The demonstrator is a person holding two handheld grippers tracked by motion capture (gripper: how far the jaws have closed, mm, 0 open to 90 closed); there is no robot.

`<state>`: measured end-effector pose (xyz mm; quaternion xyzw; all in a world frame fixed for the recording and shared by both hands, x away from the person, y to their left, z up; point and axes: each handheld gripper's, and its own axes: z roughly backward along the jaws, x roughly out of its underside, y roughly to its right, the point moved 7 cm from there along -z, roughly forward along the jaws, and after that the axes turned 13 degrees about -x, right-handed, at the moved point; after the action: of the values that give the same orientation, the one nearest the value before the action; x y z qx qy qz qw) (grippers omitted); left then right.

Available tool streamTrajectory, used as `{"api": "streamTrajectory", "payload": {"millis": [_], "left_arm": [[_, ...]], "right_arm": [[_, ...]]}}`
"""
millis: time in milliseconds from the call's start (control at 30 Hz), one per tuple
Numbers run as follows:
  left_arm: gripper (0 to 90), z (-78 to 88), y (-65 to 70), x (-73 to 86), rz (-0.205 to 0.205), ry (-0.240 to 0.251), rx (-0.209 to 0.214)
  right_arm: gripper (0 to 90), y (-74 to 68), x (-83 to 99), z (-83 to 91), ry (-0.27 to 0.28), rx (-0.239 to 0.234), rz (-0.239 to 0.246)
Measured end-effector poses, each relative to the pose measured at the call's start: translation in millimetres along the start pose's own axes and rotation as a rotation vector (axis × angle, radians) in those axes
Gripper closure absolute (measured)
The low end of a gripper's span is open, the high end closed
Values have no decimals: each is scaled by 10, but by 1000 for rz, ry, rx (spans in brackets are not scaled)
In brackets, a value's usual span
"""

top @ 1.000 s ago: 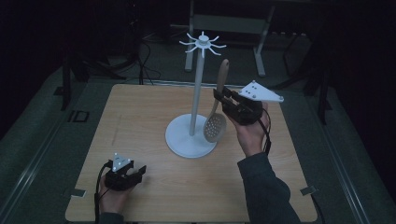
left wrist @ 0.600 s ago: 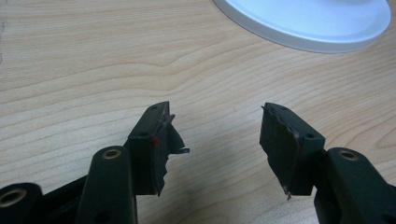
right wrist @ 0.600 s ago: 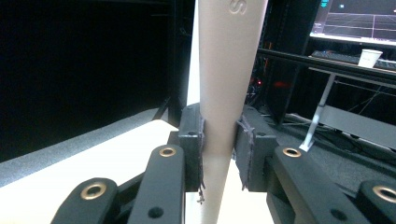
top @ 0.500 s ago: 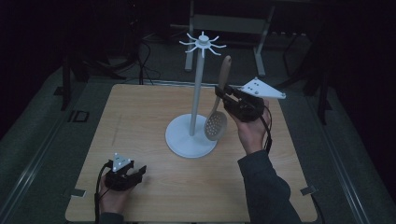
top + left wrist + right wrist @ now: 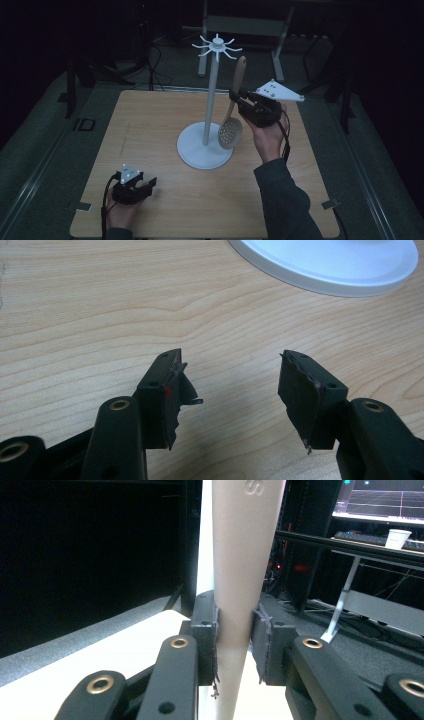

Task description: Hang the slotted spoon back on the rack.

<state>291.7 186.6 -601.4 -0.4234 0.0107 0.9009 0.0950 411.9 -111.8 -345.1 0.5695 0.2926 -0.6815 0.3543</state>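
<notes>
Skimmer spoon (image 5: 231, 127) higher beside stand (image 5: 209, 110)

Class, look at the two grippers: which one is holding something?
The right gripper, clamped on the slotted spoon's wooden handle beside the stand; the left gripper is open, empty.

Wooden table (image 5: 150, 125) bare at left; monitor (image 5: 382, 497) lit, white paper cup (image 5: 398, 538) below it.
</notes>
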Motion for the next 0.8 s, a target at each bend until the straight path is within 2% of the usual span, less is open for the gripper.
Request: {"api": "streamTrajectory", "payload": {"millis": [800], "left_arm": [[438, 2, 1, 0, 0, -2, 2]], "right_arm": [[738, 23, -13, -127, -28, -6, -16]]}}
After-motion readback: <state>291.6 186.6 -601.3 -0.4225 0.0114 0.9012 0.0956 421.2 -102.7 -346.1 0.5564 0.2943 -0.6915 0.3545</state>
